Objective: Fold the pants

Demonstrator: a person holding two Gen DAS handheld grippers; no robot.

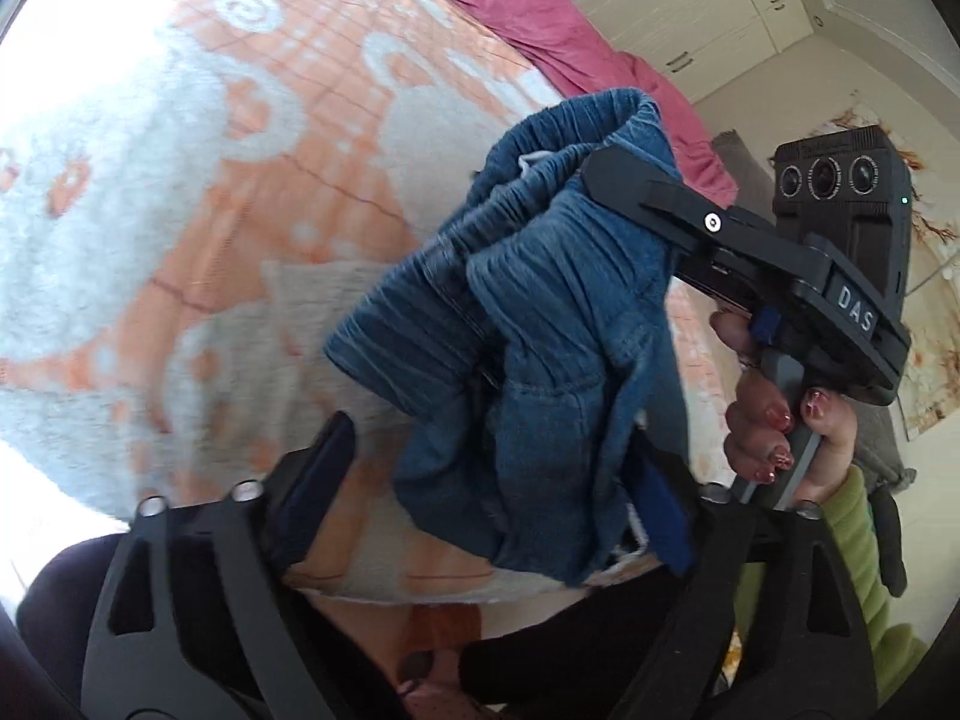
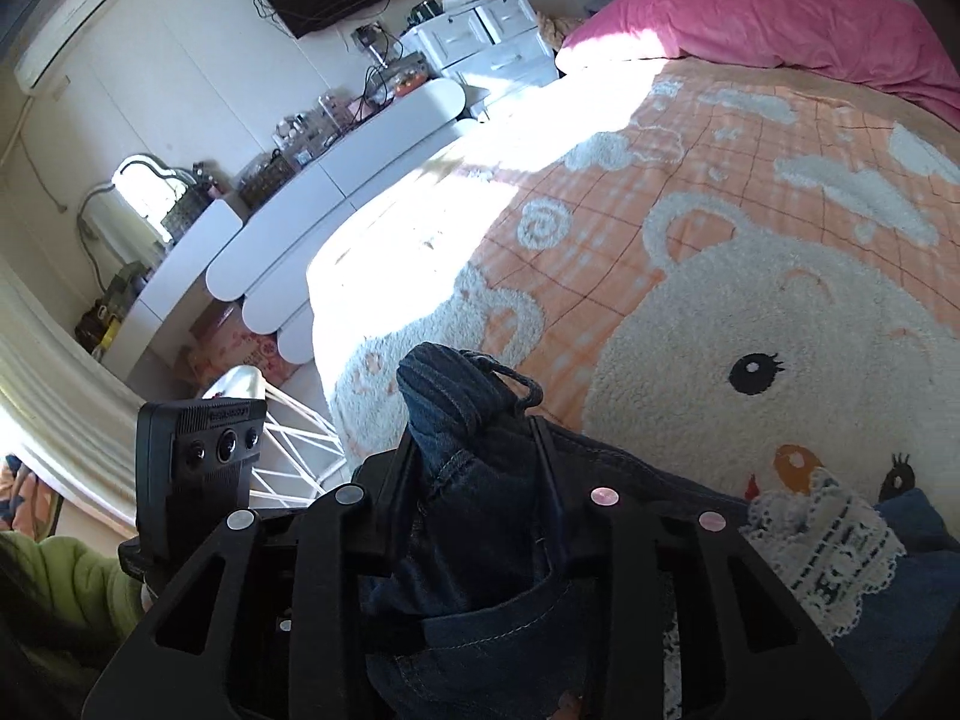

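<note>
The right gripper (image 2: pixel 474 456) has its fingers (image 2: pixel 543 450) drawn close together on a bunched ridge of the pants (image 2: pixel 462 420); the gathered waistband and a loop of drawstring stick up past the fingertips, and more denim fills the space between the finger arms below. Seen from the left wrist camera, the same gripper (image 1: pixel 606 165) bites the waistband from the right side, held by the person's right hand (image 1: pixel 774 420).

The left gripper (image 1: pixel 498 450) has its fingers (image 1: pixel 324 450) standing well apart, with the denim hanging down between them. Its right finger is mostly hidden behind the cloth, so whether either pad presses the fabric cannot be told; it looks more like loose contact than a pinch.

The pants (image 1: pixel 528 312) hang in the air as a crumpled bundle above the bed (image 1: pixel 210 210), over its near edge, and a part with a white lace patch trails down toward the bed's near right corner in the right wrist view. The pink pillow (image 2: pixel 780 18) lies at the far edge.

Judging by the deep gathers and the way it droops, the denim is soft and limp, with enough weight to sag and pull from a single hold, but not slippery or fragile. The elastic waistband is the thickest, firmest part, so it is the place to hold: one gripper at each end of it should let the legs fall straight before laying them flat.
</note>
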